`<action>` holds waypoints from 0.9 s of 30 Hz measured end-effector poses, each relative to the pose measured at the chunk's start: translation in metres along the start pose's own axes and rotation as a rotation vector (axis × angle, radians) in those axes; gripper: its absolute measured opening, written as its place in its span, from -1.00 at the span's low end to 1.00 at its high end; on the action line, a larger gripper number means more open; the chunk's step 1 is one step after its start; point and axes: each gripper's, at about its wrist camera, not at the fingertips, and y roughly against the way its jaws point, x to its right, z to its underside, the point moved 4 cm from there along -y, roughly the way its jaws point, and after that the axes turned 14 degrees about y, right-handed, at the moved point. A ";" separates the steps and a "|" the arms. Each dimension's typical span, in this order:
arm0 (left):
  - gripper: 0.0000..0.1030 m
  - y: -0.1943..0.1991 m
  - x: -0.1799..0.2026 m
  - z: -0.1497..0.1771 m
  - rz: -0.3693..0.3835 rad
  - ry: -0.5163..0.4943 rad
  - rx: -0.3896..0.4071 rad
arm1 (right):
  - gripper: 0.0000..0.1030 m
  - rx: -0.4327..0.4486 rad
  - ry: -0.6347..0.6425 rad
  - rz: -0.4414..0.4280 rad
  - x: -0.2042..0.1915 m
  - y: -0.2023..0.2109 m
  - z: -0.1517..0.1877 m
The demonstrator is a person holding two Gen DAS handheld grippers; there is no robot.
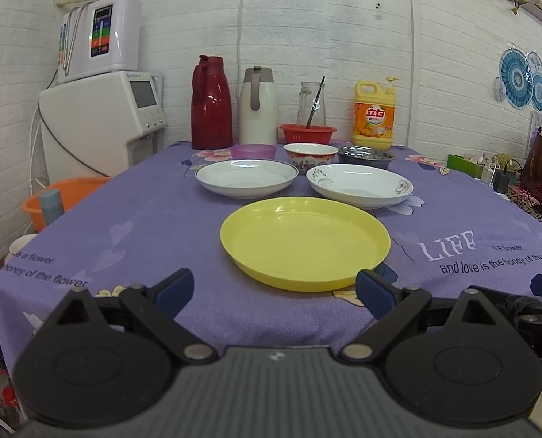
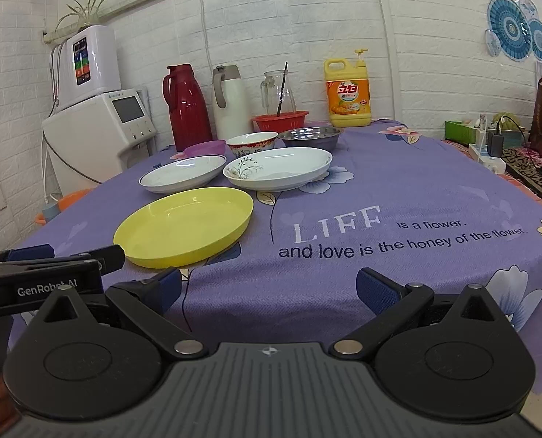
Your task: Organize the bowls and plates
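Observation:
A yellow plate (image 1: 304,241) (image 2: 185,225) lies nearest on the purple tablecloth. Behind it sit a blue-rimmed white plate (image 1: 246,177) (image 2: 183,173) and a floral white plate (image 1: 359,185) (image 2: 278,168). Further back stand a purple bowl (image 1: 253,151) (image 2: 204,147), a patterned china bowl (image 1: 310,155) (image 2: 252,143) and a steel bowl (image 1: 365,157) (image 2: 310,136). My left gripper (image 1: 275,290) is open and empty, just short of the yellow plate. My right gripper (image 2: 269,290) is open and empty over the table's front edge, to the right of the left gripper's fingers (image 2: 88,255).
Along the back stand a red thermos (image 1: 211,104), a white thermos (image 1: 258,106), a glass jug (image 1: 311,104) in a red basket (image 1: 307,133), and a yellow detergent bottle (image 1: 374,115). A water dispenser (image 1: 99,124) and orange basin (image 1: 61,200) stand left of the table.

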 end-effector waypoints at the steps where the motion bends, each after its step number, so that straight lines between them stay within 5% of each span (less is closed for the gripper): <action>1: 0.83 0.000 0.000 0.000 0.000 0.000 0.000 | 1.00 0.000 0.000 0.000 0.000 0.000 0.000; 27: 0.83 -0.002 -0.001 0.004 0.002 -0.002 -0.009 | 1.00 -0.009 0.001 -0.006 -0.003 -0.002 0.001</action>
